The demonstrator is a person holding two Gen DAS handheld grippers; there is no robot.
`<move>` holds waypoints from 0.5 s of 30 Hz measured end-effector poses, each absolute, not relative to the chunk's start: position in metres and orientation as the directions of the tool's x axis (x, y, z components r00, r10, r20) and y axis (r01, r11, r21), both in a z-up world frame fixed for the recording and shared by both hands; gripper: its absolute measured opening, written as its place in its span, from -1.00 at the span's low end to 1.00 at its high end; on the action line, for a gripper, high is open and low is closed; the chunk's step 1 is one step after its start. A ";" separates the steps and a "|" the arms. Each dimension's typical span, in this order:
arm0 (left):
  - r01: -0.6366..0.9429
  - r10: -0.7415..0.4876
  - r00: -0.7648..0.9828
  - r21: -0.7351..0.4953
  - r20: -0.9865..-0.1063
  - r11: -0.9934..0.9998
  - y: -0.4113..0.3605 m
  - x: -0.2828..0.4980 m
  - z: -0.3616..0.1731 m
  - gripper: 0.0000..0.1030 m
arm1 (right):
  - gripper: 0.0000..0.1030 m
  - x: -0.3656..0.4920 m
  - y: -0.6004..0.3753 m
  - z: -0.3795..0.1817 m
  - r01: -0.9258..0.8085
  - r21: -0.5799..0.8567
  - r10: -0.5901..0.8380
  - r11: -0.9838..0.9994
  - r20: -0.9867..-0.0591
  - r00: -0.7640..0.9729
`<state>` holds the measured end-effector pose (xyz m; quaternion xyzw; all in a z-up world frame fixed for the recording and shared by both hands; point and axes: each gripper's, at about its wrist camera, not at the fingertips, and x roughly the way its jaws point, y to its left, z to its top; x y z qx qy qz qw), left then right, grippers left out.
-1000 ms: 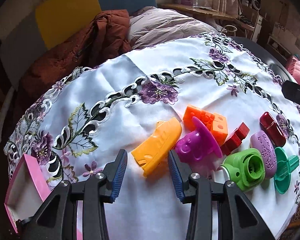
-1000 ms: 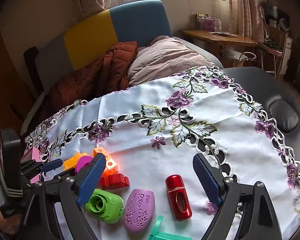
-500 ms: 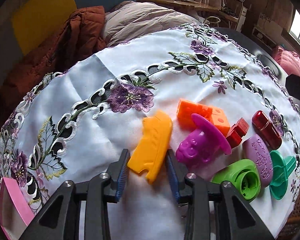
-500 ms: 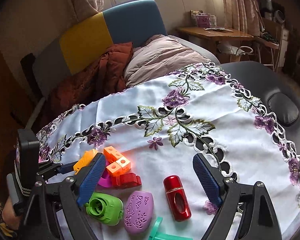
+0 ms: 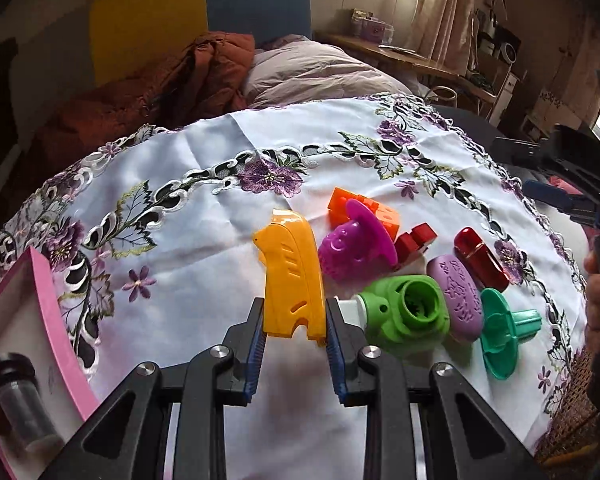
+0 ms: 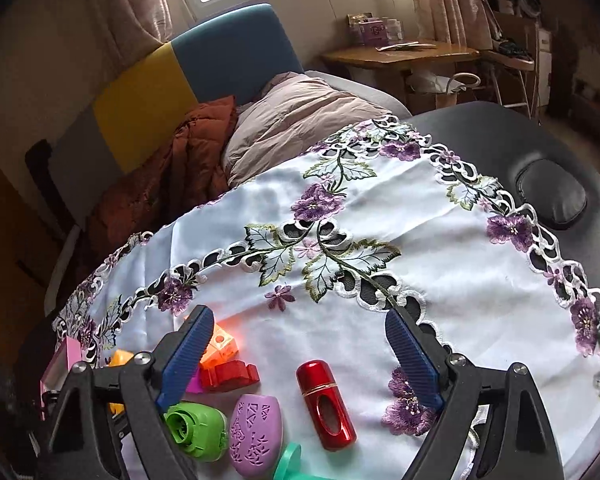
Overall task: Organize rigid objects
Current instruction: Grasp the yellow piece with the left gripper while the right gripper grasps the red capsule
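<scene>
My left gripper (image 5: pixel 295 310) grips the near end of a yellow plastic piece (image 5: pixel 292 272); its jaws are still closing and both blue pads touch the piece's sides. Whether the piece is off the white embroidered cloth (image 5: pixel 204 240) I cannot tell. To its right lie a magenta piece (image 5: pixel 352 248), an orange block (image 5: pixel 384 212), a red block (image 5: pixel 414 240), a green piece (image 5: pixel 408 316), a purple oval (image 5: pixel 458 296), a red capsule (image 5: pixel 480 256) and a teal piece (image 5: pixel 500 332). My right gripper (image 6: pixel 298 320) hovers wide above the red capsule (image 6: pixel 326 404), closing slightly, touching nothing.
A pink box (image 5: pixel 44 300) at the cloth's near left corner holds a dark tube (image 5: pixel 16 396). A person's hand (image 5: pixel 598 300) shows at the right edge. Behind the table lie a rust jacket (image 6: pixel 172 184) and a pale quilt (image 6: pixel 300 120). The dark tabletop (image 6: pixel 540 140) lies bare at right.
The left jaws went from open around the yellow piece to closed on it, and the piece now points straight away. The left view swung, bringing the pink box closer. The right gripper shifted slightly.
</scene>
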<state>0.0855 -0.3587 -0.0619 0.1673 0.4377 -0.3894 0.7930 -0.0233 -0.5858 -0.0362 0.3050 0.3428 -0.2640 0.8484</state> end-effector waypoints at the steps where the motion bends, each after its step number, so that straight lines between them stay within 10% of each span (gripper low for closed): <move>1: 0.757 -0.473 0.317 -0.082 -0.822 0.649 -0.353 0.082 -0.059 -0.47 | 0.65 -0.025 -0.590 -0.038 0.660 0.354 -0.227 0.663 -0.745 0.627; 15: 0.702 -0.496 0.360 -0.121 -0.790 0.702 -0.285 0.036 -0.038 -0.47 | 0.20 -0.006 -0.578 -0.082 0.624 0.290 -0.060 0.726 -0.876 0.478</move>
